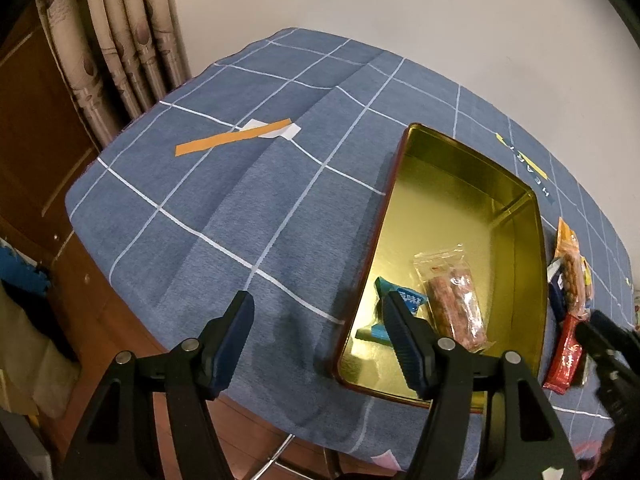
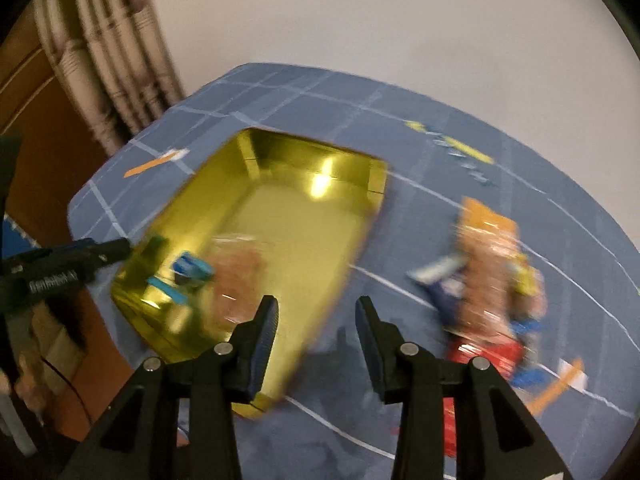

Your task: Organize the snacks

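Observation:
A gold tin [image 1: 440,208] lies open on the blue checked cloth. Inside it are a clear packet of reddish sticks [image 1: 456,304] and a blue packet [image 1: 404,298]. My left gripper [image 1: 320,320] stands open at the tin's near left rim, one finger over the cloth and one over the tin, gripping nothing. Loose snacks [image 1: 570,276] and a red packet [image 1: 562,360] lie right of the tin. The right wrist view is blurred. There my right gripper [image 2: 317,308] is open and empty above the cloth, between the tin [image 2: 288,216] and the snack pile [image 2: 488,280].
An orange tape strip [image 1: 232,140] on a white slip lies at the cloth's far left. The table's edge [image 1: 120,280] drops off to the left and near side, with a curtain [image 1: 120,40] and wooden furniture [image 1: 36,128] beyond. A wall stands behind the table.

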### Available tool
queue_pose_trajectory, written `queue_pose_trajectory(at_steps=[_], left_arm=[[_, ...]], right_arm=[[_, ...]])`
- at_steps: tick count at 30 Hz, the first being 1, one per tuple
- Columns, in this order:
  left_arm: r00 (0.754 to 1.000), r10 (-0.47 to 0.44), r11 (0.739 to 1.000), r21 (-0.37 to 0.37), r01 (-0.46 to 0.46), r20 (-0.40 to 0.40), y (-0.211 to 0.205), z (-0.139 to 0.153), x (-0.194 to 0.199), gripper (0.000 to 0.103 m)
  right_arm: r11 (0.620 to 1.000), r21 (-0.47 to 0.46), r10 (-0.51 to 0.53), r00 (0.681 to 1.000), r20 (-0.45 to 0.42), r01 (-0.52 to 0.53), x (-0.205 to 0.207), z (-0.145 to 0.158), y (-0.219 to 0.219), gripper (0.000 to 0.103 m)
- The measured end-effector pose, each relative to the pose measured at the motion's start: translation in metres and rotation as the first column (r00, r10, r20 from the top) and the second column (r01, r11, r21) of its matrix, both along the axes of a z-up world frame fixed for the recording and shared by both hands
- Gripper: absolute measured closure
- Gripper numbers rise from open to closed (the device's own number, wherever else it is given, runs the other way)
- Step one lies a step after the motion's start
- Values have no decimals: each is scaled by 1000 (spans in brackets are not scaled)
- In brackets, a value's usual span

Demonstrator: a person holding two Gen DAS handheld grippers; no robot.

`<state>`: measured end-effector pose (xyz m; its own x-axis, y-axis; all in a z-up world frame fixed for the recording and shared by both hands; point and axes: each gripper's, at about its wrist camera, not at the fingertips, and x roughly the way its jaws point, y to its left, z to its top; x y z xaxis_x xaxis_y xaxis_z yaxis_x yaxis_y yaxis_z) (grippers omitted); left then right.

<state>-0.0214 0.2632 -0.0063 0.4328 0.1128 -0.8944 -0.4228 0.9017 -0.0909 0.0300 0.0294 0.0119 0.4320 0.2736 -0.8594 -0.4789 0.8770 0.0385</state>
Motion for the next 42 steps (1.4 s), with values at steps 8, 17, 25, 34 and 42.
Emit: queue_pose_trajectory(at_steps=[8,17,25,34,42], left_arm=[[1000,-30,999,36,29,8,-12,5,0,40],[997,-67,996,66,65,28,-27,13,2,37],[994,-106,990,98,102,39,-46,22,4,36],[977,-211,973,100,208,21,-89,26,15,36],[950,-312,947,94,308,28,-141,35,25,36]], right_arm=[[969,-118,-215,976,36,218,-8,-3,-107,61],[944,-125,-315,947,-58,306,-14,-34,-141,61],[938,-124,-334,938,-88,323,-11,-51,-141,61],[947,-97,-315,947,-68,308,-5,-57,-145,61],[948,-77,-313,947,-74,308,-7,-57,-148,61]])
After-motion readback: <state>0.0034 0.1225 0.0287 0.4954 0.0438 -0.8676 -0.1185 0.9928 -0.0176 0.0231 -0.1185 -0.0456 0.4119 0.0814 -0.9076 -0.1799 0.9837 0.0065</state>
